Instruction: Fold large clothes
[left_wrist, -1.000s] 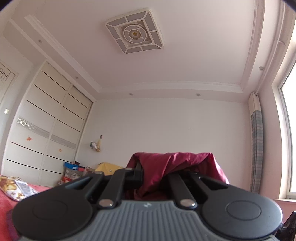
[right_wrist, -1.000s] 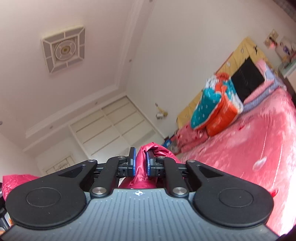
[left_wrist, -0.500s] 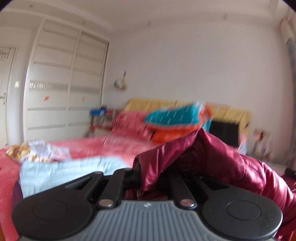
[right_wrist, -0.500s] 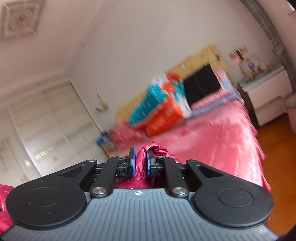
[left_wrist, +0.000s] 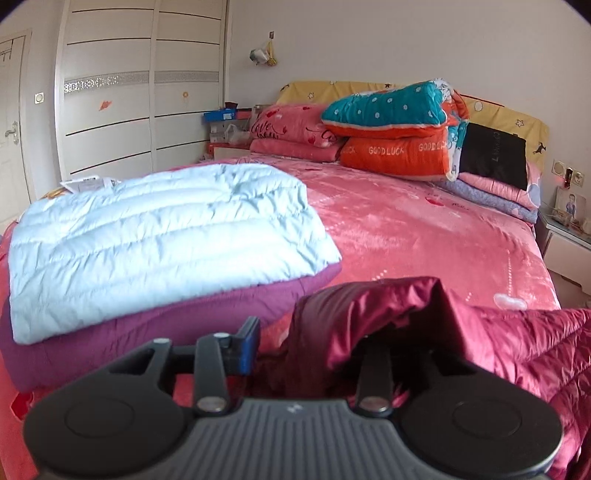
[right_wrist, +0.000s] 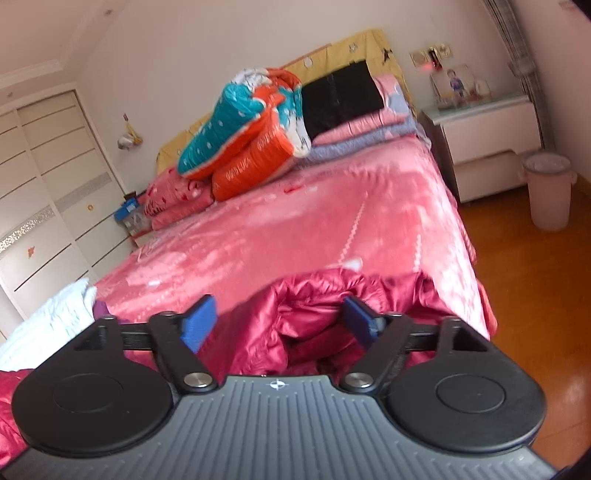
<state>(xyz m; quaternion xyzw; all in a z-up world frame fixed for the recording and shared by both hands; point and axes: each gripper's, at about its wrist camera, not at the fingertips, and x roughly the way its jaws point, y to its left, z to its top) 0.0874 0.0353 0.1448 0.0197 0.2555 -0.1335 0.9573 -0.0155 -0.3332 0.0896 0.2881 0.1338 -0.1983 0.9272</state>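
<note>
A dark red padded jacket lies bunched on the pink bed cover near the foot of the bed. My left gripper is low over it with jaws opening. Its left blue pad stands clear of the fabric, and the jacket drapes over the right finger and hides it. In the right wrist view the same jacket sits loose between the two blue pads of my right gripper. Those jaws are opening wide and neither pad presses the cloth.
A folded pale blue padded jacket rests on a folded purple one at the left of the bed. Quilts and pillows pile at the headboard. A wardrobe stands left; a nightstand, a bin and wooden floor lie right.
Both grippers swung down from facing the ceiling to the bed, carrying the red jacket. Both were shut on it and have now opened; the jacket rests on the bed.
</note>
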